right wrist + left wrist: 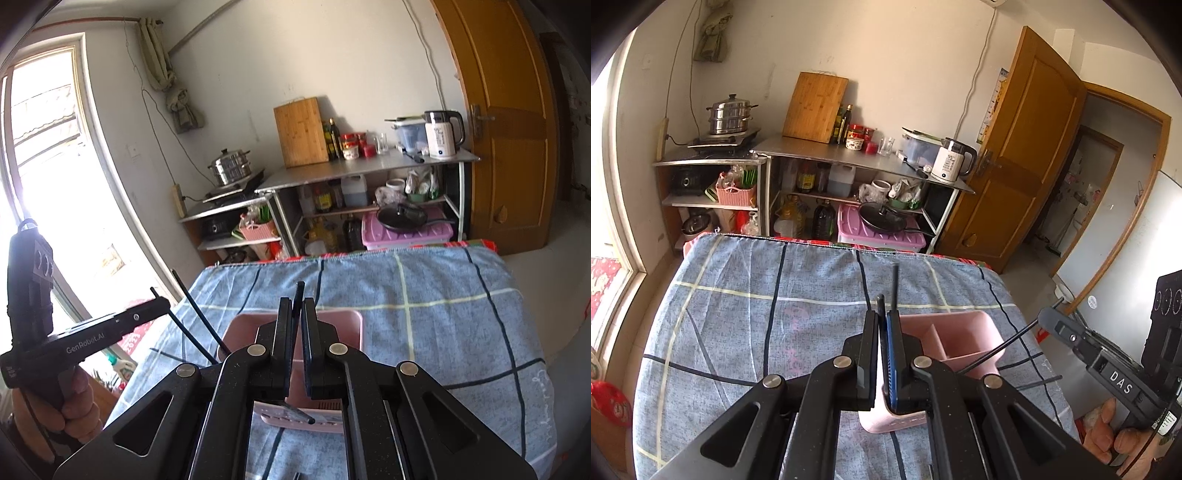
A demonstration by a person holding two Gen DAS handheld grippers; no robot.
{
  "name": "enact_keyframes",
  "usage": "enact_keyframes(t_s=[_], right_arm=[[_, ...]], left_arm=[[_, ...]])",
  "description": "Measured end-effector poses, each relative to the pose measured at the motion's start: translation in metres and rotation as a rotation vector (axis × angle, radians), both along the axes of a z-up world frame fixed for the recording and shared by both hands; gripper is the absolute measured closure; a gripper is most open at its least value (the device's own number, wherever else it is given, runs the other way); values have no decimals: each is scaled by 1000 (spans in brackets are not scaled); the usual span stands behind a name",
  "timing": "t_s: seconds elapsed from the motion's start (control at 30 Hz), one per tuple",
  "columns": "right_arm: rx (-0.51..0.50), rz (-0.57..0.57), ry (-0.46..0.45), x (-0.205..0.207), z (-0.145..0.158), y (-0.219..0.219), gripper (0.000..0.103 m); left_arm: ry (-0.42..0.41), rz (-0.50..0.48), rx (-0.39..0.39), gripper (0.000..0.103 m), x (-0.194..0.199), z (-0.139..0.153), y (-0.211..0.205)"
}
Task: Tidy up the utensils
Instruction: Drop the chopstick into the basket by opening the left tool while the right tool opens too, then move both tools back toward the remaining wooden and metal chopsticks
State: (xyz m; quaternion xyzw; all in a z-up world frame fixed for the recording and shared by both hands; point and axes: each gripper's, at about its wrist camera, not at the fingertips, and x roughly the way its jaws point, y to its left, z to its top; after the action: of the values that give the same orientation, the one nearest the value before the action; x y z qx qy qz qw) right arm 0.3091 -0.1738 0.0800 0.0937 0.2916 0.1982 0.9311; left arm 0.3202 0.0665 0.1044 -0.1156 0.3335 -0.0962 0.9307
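A pink divided utensil holder (955,338) stands on the blue plaid cloth (746,314). My left gripper (882,318) hangs just above the holder's near left part, shut on two thin black chopsticks (894,284) whose ends stick out past the fingertips. From the right, my right gripper (1044,320) is shut on one black chopstick (997,349) that slants down toward the holder's rim. In the right wrist view, the right gripper (297,305) clamps that chopstick (298,293) over the pink holder (332,325). The left gripper (162,304) reaches in from the left, its chopsticks (201,317) slanting to the holder's edge.
The table's far edge (849,243) faces metal shelves (857,158) with pots, bottles, a cutting board and a white kettle (951,160). A wooden door (1023,155) stands open at the right and a window (44,166) is at the left. A person's hand (1108,432) holds each gripper handle.
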Motion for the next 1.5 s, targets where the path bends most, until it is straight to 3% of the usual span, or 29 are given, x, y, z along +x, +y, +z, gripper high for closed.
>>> enact_keyframes(t_s=[0.17,0.3,0.73,1.13,1.5], right_arm=[[-14,11,30,4,-7,-2,96],[8,-12,15,-5,-2,-17,91],[27,-29,-53,-65,9,-49,90],[1,-26,-42,-138,-22,-57,90],[-63,-6,39,-193,-72,-61,90]], left_arm=[[-9,10,17,97,-1,-1,5],[-36,19,22,81,-12,2,10],[-109,18,5,80,-86,7,14],[-115,5,-5,80,-165,-25,-3],[-57,-32,54,80,-233,-77,-30]])
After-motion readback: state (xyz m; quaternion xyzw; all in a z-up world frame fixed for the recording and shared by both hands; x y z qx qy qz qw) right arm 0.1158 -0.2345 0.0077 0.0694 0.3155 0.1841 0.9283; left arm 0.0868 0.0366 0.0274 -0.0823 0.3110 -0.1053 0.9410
